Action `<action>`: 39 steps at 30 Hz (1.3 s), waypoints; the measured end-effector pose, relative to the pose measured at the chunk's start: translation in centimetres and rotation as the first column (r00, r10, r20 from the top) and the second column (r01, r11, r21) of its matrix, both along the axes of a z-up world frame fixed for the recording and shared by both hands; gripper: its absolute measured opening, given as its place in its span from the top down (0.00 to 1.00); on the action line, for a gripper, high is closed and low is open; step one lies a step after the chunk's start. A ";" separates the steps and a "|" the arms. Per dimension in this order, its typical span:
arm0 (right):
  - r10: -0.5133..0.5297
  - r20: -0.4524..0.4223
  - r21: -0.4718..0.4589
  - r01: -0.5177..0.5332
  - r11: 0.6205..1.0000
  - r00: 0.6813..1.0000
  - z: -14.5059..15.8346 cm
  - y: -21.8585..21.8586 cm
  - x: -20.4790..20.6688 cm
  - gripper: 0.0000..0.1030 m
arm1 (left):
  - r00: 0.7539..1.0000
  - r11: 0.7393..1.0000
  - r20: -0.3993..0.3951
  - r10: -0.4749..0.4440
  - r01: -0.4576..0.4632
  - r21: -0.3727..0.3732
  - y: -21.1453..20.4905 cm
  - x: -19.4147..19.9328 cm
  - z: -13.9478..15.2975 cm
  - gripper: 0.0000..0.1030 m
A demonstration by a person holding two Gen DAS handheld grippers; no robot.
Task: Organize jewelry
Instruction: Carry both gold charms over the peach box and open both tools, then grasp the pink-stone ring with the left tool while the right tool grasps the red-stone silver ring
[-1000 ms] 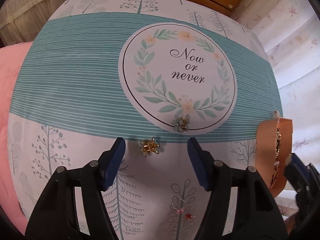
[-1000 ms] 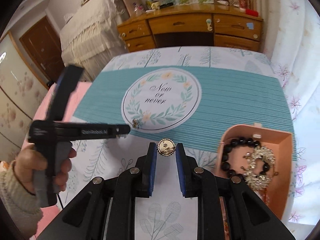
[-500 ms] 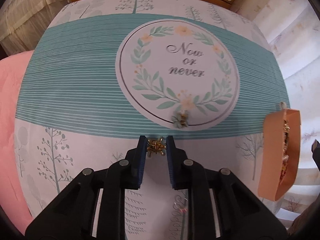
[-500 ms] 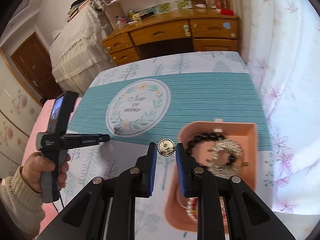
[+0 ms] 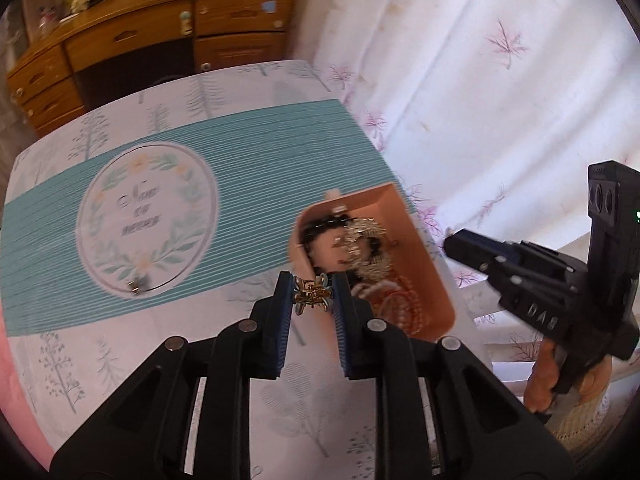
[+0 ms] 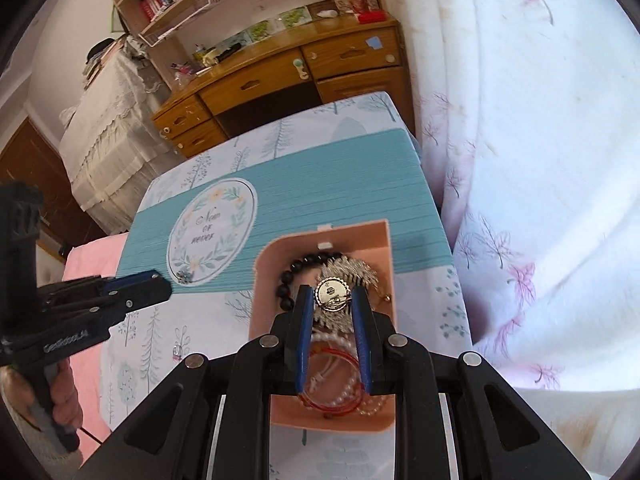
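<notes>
My left gripper point(image 5: 311, 294) is shut on a small gold flower brooch point(image 5: 312, 294) and holds it above the table, at the near left edge of the peach jewelry tray point(image 5: 424, 256). My right gripper point(image 6: 332, 294) is shut on a round gold medallion brooch point(image 6: 332, 292) and holds it over the middle of the tray point(image 6: 380, 240). The tray holds a black bead bracelet point(image 6: 298, 268), a silver leaf piece point(image 6: 352, 270) and pearl and red bracelets point(image 6: 340, 392). Another small flower brooch point(image 5: 138, 283) lies on the cloth at the round print's lower edge.
The table has a teal and white tablecloth point(image 5: 248, 152) with a round "Now or never" print point(image 5: 146, 216). A tiny ring-like piece point(image 6: 176, 354) lies on the cloth near the front. A flowered curtain point(image 6: 540, 160) hangs right. A wooden desk point(image 6: 280, 76) stands behind.
My left gripper closed on the gold flower brooch, lifted it and swung right to the tray's edge. My right gripper carried the medallion brooch right, over the tray.
</notes>
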State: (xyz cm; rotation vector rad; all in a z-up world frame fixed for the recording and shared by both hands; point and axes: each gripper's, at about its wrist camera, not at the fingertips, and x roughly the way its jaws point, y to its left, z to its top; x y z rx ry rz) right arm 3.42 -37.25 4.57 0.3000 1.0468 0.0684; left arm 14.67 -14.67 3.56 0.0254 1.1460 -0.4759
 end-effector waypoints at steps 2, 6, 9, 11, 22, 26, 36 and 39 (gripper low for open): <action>-0.003 -0.014 0.002 0.003 1.000 1.000 -0.3 0.0 -0.4 0.81 | 1.000 1.000 -0.015 -0.027 0.027 -0.008 -2.0 0.3 -0.6 0.83; -0.006 -0.044 0.017 0.007 1.000 0.999 -1.1 0.2 -0.3 0.81 | 0.999 0.999 -0.035 -0.041 0.041 -0.008 -4.6 0.9 -1.6 0.82; -0.010 -0.077 0.070 0.015 0.997 0.997 -1.9 -0.1 -0.1 0.77 | 0.997 0.999 -0.075 -0.034 0.033 -0.009 -5.5 1.4 -2.6 0.72; -0.018 -0.085 0.094 0.026 0.995 0.996 -2.2 -0.3 -0.3 0.67 | 0.996 1.000 -0.083 -0.026 0.025 -0.019 -5.2 1.5 -3.1 0.51; -0.010 -0.052 0.102 0.016 0.995 0.999 -1.2 0.6 -0.6 0.64 | 0.997 0.997 -0.048 0.068 -0.069 -0.022 0.8 1.0 -1.9 0.43; 0.018 -0.031 0.089 -0.015 0.996 0.999 -0.3 1.8 -0.5 0.64 | 0.993 0.993 -0.023 0.120 -0.119 0.009 4.4 0.4 -1.6 0.43; 0.105 -0.004 0.070 -0.105 0.992 0.994 1.2 5.7 0.8 0.64 | 0.953 0.951 0.026 0.301 -0.302 0.066 15.4 -0.5 -0.6 0.43; 0.142 0.006 0.060 -0.142 0.988 0.990 1.6 7.4 1.1 0.64 | 0.945 0.943 0.036 0.324 -0.326 0.071 17.4 -1.2 -0.3 0.43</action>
